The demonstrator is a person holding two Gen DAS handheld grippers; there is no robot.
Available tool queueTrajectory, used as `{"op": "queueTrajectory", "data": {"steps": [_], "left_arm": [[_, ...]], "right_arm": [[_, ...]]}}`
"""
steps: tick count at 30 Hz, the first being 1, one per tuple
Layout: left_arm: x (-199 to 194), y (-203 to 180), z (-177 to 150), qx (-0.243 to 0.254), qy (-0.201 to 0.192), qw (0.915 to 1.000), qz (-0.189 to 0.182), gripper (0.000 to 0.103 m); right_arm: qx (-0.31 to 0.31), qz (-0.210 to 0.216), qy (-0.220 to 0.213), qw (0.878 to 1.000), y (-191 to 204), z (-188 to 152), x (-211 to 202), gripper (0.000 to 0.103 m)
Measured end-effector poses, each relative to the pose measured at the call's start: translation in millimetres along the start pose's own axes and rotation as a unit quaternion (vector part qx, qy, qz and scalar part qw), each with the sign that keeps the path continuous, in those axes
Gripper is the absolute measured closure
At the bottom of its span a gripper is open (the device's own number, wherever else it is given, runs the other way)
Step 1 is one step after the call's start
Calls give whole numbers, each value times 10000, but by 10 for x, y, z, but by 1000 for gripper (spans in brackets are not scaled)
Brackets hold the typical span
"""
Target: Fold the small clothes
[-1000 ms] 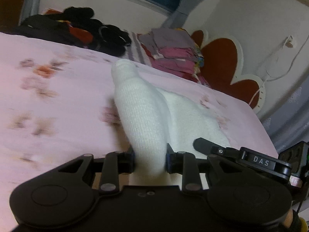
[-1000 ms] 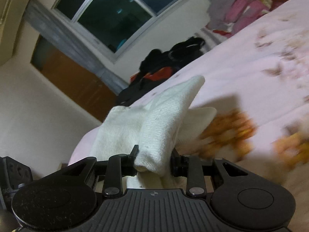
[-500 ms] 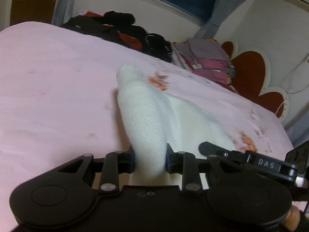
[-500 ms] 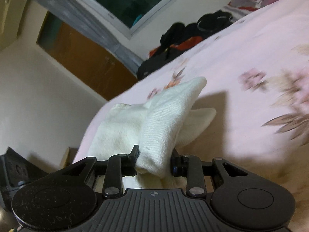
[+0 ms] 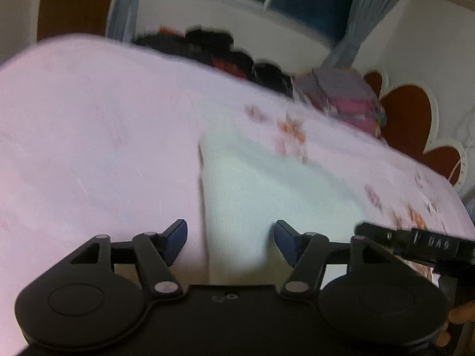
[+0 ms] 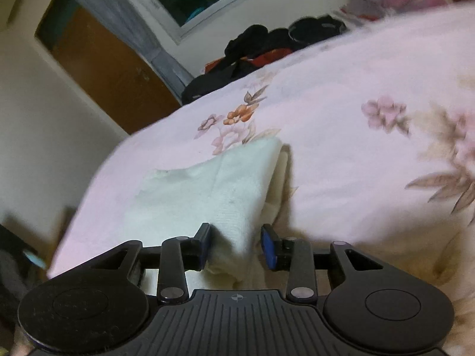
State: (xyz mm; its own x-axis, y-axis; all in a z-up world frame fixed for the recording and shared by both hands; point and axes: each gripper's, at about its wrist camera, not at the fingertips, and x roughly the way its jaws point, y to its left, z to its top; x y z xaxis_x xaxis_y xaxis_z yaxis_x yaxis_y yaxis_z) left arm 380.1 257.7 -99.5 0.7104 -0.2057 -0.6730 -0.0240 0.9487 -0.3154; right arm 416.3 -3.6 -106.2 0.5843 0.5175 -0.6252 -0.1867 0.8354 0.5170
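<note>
Between both spread-open grippers, left gripper point(image 5: 230, 238) and right gripper point(image 6: 236, 244), the white garment point(image 5: 267, 195) lies flat, stretching straight ahead, equally near each.

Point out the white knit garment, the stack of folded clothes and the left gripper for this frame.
white knit garment point(image 5: 267, 195): left wrist view, middle of its flat top layer.
stack of folded clothes point(image 5: 347, 101): left wrist view, front of the pile.
left gripper point(image 5: 231, 238): left wrist view, midway between its open fingertips.
</note>
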Motion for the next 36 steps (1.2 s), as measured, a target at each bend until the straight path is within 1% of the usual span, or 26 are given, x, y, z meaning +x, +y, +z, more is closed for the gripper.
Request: {"op": "queueTrajectory", "data": {"steps": [2, 3, 5, 6, 8, 9, 11, 13, 14, 15, 16, 17, 19, 20, 21, 23, 28, 30, 31, 32, 34, 36], "left_arm": [[-93, -8, 75, 9, -232, 9997, 26, 40], [-101, -16, 119, -18, -305, 9995, 16, 40], [-60, -73, 182, -37, -324, 9995, -50, 40], [-9, -115, 199, -21, -300, 9995, -80, 41], [118, -194, 205, 68, -246, 9996, -92, 45], [193, -220, 196, 108, -179, 9997, -86, 45], [364, -241, 189, 200, -45, 9998, 36, 45], [457, -168, 163, 135, 58, 9997, 177, 44], [476, -140, 163, 115, 61, 9997, 223, 40], [481, -106, 145, 97, 92, 9997, 210, 39], [477, -102, 142, 103, 122, 9996, 217, 38], [471, -108, 144, 126, 138, 9996, 232, 38], [416, -119, 143, 161, 164, 9994, 263, 38], [387, -121, 144, 158, 160, 9994, 269, 40], [349, -140, 149, 162, 147, 9994, 284, 40], [259, -164, 129, 194, 141, 9992, 328, 41], [137, -248, 35, 310, 241, 9984, 402, 41], [73, -305, -17, 413, 247, 9977, 483, 41], [40, -331, -52, 456, 246, 9974, 508, 37], [24, -359, -86, 478, 255, 9971, 532, 35], [25, -394, -185, 552, 347, 9959, 630, 35], [60, -385, -283, 581, 506, 9951, 625, 35]], "right_arm": [[-82, -158, -287, 9994, 85, 56, -57, 68], [-107, -158, -441, 9988, 121, 100, -69, 68], [-312, -176, -601, 9976, 240, 141, -41, 68], [-449, -177, -608, 9970, 320, 170, 21, 68], [-625, -196, -570, 9962, 412, 199, 146, 68], [-696, -239, -552, 9958, 452, 200, 229, 68], [-772, -341, -517, 9951, 490, 203, 396, 68], [-910, -636, -490, 9926, 466, 179, 568, 68], [-972, -854, -405, 9908, 427, 170, 681, 68], [-976, -988, -247, 9900, 343, 135, 751, 68], [-935, -996, -179, 9905, 270, 98, 783, 68], [-918, -997, -226, 9905, 248, 88, 806, 68], [-950, -1077, -182, 9895, 286, 102, 807, 68], [-965, -1103, -195, 9890, 312, 105, 771, 68], [-940, -1118, -240, 9890, 328, 108, 734, 68], [-902, -1071, -353, 9895, 377, 82, 574, 68], [-1243, -964, -505, 9863, 565, -105, 193, 68], [-1359, -946, -479, 9850, 605, -203, 106, 68], [-1429, -983, -481, 9837, 621, -263, 66, 68], [-1499, -1049, -468, 9820, 626, -325, 41, 68], [-1655, -1310, -303, 9770, 605, -438, 77, 68], [-1599, -1423, -103, 9768, 508, -502, 187, 68]]}}
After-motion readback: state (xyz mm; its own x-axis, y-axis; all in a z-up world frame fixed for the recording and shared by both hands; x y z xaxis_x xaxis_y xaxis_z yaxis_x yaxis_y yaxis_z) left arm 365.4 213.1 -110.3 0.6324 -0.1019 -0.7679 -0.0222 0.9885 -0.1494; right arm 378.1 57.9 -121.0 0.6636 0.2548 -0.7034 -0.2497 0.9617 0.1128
